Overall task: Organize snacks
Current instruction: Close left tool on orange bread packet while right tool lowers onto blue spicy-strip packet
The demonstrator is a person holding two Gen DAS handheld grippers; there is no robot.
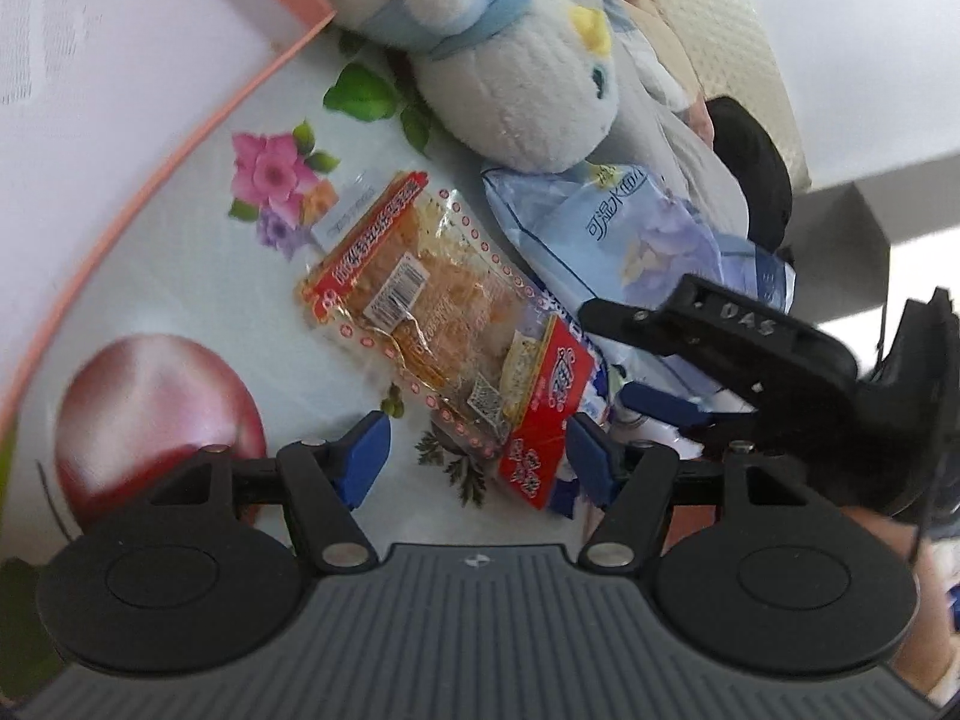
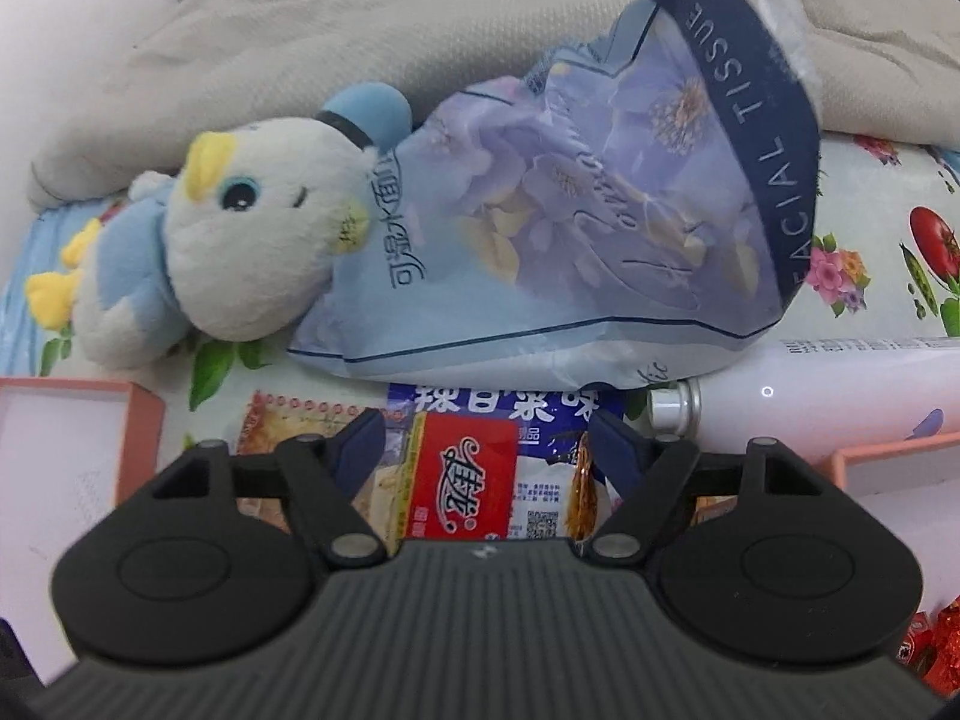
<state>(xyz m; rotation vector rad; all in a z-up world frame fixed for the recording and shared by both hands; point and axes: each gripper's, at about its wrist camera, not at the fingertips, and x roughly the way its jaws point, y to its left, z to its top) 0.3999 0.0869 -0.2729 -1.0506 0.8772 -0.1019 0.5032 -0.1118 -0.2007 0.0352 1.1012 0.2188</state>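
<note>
A clear snack packet with red ends [image 1: 432, 312] lies on the flowered tablecloth [image 1: 180, 276]. Its near red end sits between the blue fingers of my left gripper [image 1: 478, 456], which is open and does not press on it. To the right, my right gripper [image 1: 624, 360] comes in over a blue-and-white snack packet [image 1: 576, 492]. In the right wrist view my right gripper [image 2: 486, 450] is open, pointing steeply down. The red-ended packet [image 2: 465, 480] and the blue-and-white packet [image 2: 540, 414] lie under the gap, with no pad pressing on either.
A facial tissue pack [image 2: 600, 210] and a plush bird [image 2: 240, 240] lie just beyond the snacks. A white bottle [image 2: 810, 396] lies at the right. Pink-rimmed boxes [image 2: 60, 480] [image 2: 888, 468] stand on both sides. Red-wrapped sweets [image 2: 936, 654] show at the lower right.
</note>
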